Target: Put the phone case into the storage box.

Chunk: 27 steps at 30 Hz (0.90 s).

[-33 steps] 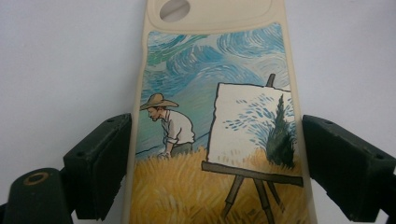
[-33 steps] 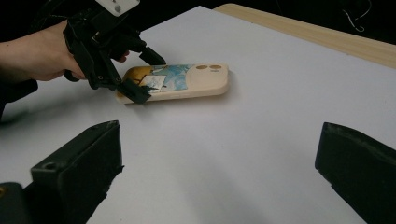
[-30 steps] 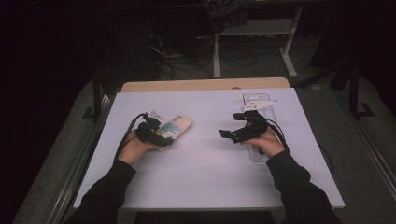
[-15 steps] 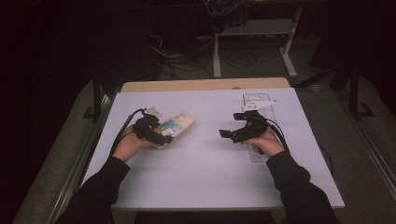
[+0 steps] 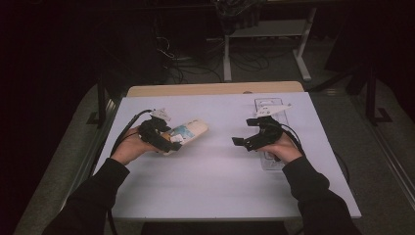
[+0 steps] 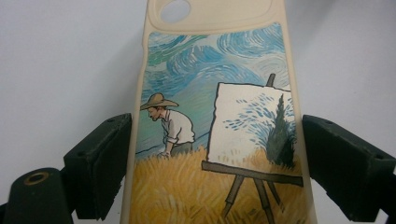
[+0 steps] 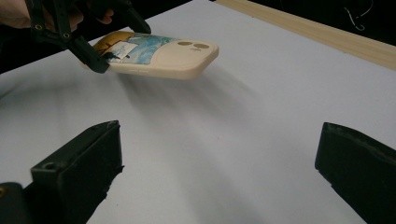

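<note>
The phone case (image 6: 219, 116), smooth cream plastic with rounded corners and a painted wheat-field scene, sat clamped between the left gripper (image 6: 215, 168) jaws, lifted off the table (image 5: 210, 186). The right gripper (image 7: 219, 177) jaws stood spread, empty.

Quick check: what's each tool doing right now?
Left tool: closed on the painted phone case, lifted off the table.
Right tool: open, holding nothing.

Smooth matt cream plastic phone case (image 6: 215, 126) with painted print; matt black fingers (image 6: 100, 163); matt white tabletop (image 5: 215, 181).
</note>
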{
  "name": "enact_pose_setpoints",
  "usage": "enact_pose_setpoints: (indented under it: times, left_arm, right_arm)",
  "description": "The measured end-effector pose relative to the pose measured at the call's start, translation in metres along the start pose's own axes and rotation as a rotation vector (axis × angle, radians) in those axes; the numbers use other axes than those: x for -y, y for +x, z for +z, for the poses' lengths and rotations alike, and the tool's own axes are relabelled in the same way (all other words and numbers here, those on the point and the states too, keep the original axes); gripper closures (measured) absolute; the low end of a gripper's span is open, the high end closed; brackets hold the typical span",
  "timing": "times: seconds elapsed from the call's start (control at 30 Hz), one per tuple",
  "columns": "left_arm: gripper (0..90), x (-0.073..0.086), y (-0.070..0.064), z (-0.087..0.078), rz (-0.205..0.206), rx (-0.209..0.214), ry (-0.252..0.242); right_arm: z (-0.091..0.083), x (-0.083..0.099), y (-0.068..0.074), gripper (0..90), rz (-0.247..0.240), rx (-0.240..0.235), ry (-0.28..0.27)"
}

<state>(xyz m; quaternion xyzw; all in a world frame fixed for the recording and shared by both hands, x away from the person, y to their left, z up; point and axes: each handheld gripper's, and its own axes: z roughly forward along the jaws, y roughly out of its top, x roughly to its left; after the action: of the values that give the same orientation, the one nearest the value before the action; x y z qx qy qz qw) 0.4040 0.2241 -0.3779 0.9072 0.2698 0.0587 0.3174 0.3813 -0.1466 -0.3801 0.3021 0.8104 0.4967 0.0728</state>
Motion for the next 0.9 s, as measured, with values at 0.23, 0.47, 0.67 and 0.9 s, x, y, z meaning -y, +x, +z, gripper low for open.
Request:
enact_pose_setpoints:
  times: [0.23, 0.47, 0.67, 0.9]
  left_arm:
    - [11.6, -0.008, -0.007, -0.006, 0.046, 0.036, -0.016]
    - [11.5, -0.012, -0.011, -0.012, 0.113, 0.106, -0.039]
    - [11.5, -0.017, -0.016, -0.017, 0.17, 0.132, -0.023]
    - [11.4, -0.022, -0.021, -0.022, 0.199, 0.181, -0.03]
  right_arm:
    - [-0.009, -0.006, -0.001, 0.0, -0.023, -0.011, 0.025]
    - [-0.017, -0.013, -0.003, 0.0, -0.043, -0.035, 0.046]
    - [-0.02, -0.019, -0.002, 0.0, -0.064, -0.07, 0.082]
    - [-0.02, -0.027, 0.0, 0.0, -0.102, -0.108, 0.131]
